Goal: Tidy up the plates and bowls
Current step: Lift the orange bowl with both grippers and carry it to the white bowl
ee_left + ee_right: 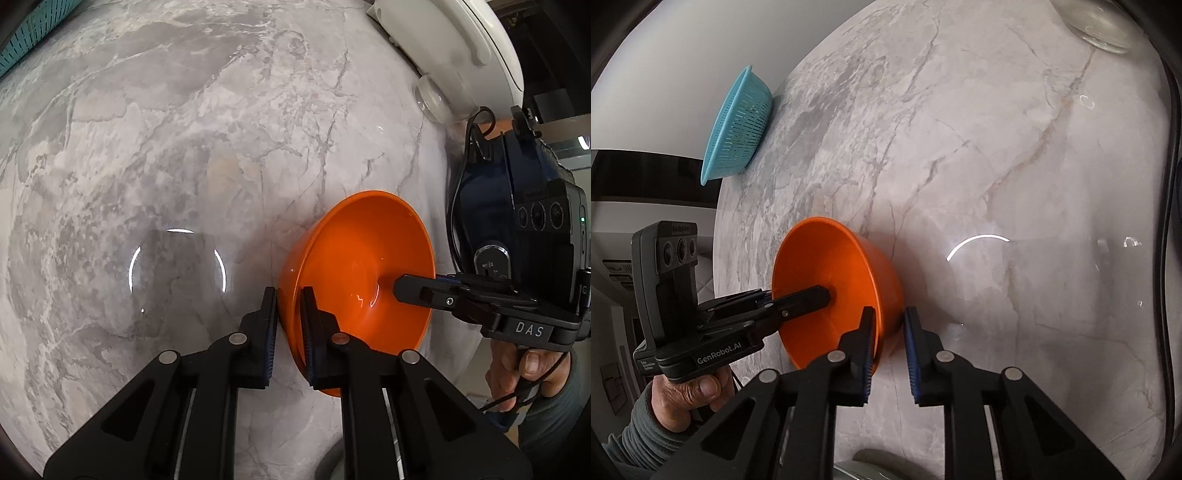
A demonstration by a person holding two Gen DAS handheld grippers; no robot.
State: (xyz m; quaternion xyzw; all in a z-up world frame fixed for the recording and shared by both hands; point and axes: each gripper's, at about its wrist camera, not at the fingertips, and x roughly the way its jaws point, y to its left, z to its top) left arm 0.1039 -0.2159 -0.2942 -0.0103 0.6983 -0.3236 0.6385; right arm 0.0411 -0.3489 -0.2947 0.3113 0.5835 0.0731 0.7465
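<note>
Because the orange bowl (pixel 354 266) looked like thin, glossy plastic, I judged it light, stiff and a little slippery, best taken by the rim wall. It sat on the marble counter (pixel 184 147), both my grippers straddling opposite sides of its rim. My left gripper (pixel 289 325) had one finger inside and one outside, nearly closed on the wall; my right gripper (pixel 889 350) straddled likewise, but a gap showed, so I could not tell if it gripped. The blue colander (pixel 738 125) stood well apart. A clear glass item (pixel 1097 26) was cut off at the edge.
</note>
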